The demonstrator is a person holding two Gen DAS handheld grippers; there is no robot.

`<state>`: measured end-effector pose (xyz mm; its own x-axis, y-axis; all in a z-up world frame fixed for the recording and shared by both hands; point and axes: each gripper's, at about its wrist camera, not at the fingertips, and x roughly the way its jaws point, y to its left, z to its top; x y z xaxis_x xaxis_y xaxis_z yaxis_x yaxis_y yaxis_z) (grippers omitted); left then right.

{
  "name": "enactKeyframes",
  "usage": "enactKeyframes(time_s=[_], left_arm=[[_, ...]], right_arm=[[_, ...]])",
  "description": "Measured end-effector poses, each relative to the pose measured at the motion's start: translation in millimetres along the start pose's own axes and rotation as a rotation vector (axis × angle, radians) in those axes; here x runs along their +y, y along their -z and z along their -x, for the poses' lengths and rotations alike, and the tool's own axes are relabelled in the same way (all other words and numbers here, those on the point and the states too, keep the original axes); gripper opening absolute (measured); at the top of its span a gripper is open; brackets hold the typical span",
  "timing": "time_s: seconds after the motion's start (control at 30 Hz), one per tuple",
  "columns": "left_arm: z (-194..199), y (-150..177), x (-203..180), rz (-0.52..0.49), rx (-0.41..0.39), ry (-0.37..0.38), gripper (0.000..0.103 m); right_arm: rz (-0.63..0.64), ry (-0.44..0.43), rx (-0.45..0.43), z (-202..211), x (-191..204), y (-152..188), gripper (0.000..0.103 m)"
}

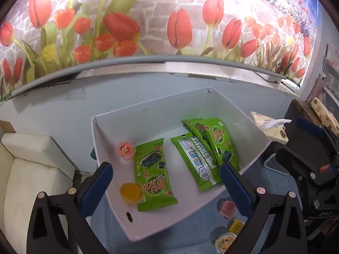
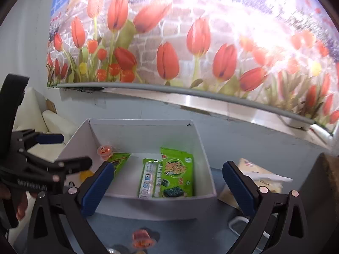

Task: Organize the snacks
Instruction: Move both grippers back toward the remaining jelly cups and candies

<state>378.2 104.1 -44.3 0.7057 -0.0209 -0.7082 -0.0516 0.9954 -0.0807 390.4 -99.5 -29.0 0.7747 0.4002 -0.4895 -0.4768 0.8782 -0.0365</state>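
A white open box [image 1: 148,114] [image 2: 139,131] stands on the blue table. In it lie three green seaweed snack packets [image 1: 153,177] [image 1: 198,160] [image 1: 218,141], an orange-red jelly cup [image 1: 126,150] [image 2: 104,150] and a yellow jelly cup [image 1: 131,192]. My left gripper [image 1: 167,188] is open and empty, hovering over the box's near edge. My right gripper [image 2: 167,186] is open and empty, just in front of the box. Outside the box stand a pink jelly cup [image 1: 227,208] [image 2: 142,240], a yellow cup [image 1: 236,225] and a lidded cup [image 1: 224,240].
A cream tissue pack [image 1: 269,129] [image 2: 260,175] lies right of the box. A white couch [image 1: 27,169] is at the left. A tulip-print wall [image 1: 169,21] stands behind. The other gripper shows at the right edge [image 1: 309,169] and the left edge [image 2: 31,165].
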Motion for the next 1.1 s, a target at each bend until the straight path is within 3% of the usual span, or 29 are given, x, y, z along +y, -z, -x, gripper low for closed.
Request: enactKeyframes(time_s=[0.17,0.33,0.53,0.8,0.87,0.93,1.1], left_arm=[[36,18,-3,-0.011,-0.046,0.021,0.103],[81,61,-3,-0.026,-0.092,0.022,0.103],[115,128,2,0.007,-0.089,0.044,0.103],[136,204,19,0.066,-0.045,0.064,0.103],[141,215,20,0.07,-0.064,0.097,0.103],[143,224,16,0.044,-0.056,0.081,0.103],[135,234,6,0.018,-0.025,0.101,0.103]], right_arm=[[-0.028,-0.012,-0.002,38,-5,29,0.103],[-0.066,-0.011,0.034,57,-9,72,0.103],[-0.083,-0.042,0.141,36,8,116,0.103],[-0.079,-0.083,0.182,-10,31,131,0.103],[-0.066,-0.084,0.204,-27,33,128,0.099],[-0.069,-0.087,0.236,-42,31,128,0.086],[-0.119,-0.097,0.3,-68,16,133,0.071]])
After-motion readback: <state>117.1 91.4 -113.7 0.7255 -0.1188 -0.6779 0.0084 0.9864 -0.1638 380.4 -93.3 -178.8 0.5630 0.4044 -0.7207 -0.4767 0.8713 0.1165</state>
